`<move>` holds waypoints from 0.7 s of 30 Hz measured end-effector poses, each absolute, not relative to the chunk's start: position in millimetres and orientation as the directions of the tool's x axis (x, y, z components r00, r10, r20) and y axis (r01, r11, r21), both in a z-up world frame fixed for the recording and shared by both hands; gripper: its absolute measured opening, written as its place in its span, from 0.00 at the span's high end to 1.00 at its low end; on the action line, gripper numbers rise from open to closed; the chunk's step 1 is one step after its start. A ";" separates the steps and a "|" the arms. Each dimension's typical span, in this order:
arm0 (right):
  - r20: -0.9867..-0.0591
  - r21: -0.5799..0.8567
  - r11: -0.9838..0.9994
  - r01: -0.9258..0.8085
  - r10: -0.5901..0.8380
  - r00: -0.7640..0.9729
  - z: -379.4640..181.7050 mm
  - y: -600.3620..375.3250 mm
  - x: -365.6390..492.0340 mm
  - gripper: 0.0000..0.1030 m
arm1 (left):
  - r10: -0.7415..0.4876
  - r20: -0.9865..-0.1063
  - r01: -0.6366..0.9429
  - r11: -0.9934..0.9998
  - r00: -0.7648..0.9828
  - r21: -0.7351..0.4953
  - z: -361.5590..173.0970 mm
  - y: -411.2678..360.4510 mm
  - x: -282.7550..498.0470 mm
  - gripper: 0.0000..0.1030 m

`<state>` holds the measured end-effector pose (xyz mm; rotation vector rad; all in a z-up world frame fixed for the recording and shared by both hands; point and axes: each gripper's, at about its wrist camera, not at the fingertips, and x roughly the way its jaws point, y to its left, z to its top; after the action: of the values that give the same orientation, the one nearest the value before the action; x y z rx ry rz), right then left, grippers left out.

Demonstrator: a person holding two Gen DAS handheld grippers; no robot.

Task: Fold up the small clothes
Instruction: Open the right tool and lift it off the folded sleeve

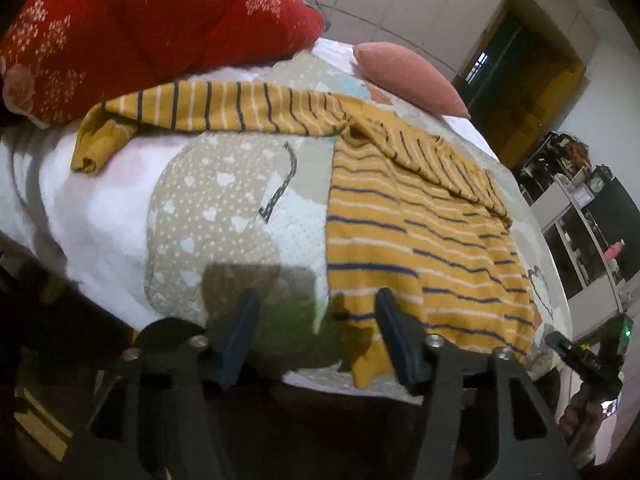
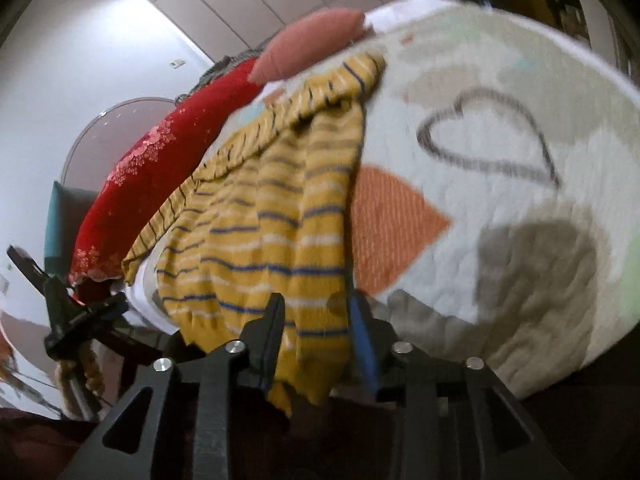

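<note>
A mustard shirt with navy and white stripes [image 1: 420,240] lies flat on the quilt [image 1: 224,208]. One sleeve [image 1: 224,108] stretches out to the left, and the other is folded across the chest. My left gripper [image 1: 316,320] stands open at the bed's near edge. Only quilt shows between its fingers, and the shirt's lower left corner hangs beside the right finger [image 1: 394,332]. In the right wrist view the shirt's hem [image 2: 312,280] drapes over the bed edge between the fingers of my right gripper [image 2: 318,316]. These jaws are narrowly apart and do not pinch the cloth.
A red patterned pillow [image 1: 140,36] and a pink cushion [image 1: 408,76] lie at the far side of the bed. Shelves with clutter [image 1: 580,216] and a doorway [image 1: 520,80] are beyond the bed on the right. The other gripper [image 1: 576,356] shows at the lower right.
</note>
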<state>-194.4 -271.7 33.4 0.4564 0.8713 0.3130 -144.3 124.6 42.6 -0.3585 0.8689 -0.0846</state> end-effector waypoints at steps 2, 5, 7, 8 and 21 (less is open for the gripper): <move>-0.653 0.471 0.876 -0.106 0.426 0.627 43.5 -264.3 -187.7 0.62 | -0.210 -0.726 -0.070 0.940 0.655 -0.334 43.2 119.0 -142.0 0.36; -0.625 0.453 0.878 -0.155 0.437 0.646 58.4 -247.9 -173.6 0.53 | -0.216 -0.729 -0.067 0.939 0.649 -0.338 41.3 116.4 -137.9 0.35; -0.604 0.450 0.871 -0.197 0.460 0.651 67.5 -234.2 -162.9 0.48 | -0.216 -0.732 -0.070 0.938 0.646 -0.339 39.6 117.1 -136.7 0.35; -0.600 0.448 0.869 -0.211 0.467 0.649 70.0 -228.3 -159.1 0.46 | -0.214 -0.732 -0.073 0.938 0.646 -0.339 38.9 118.2 -136.6 0.34; -0.633 0.399 0.866 -0.303 0.499 0.592 64.8 -173.9 -126.5 0.40 | -0.193 -0.736 -0.139 0.921 0.649 -0.364 31.1 138.2 -137.4 0.33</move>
<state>-126.5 -173.9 64.8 0.2607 0.8125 0.4725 -137.4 138.2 31.1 -0.4127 0.8702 -0.0316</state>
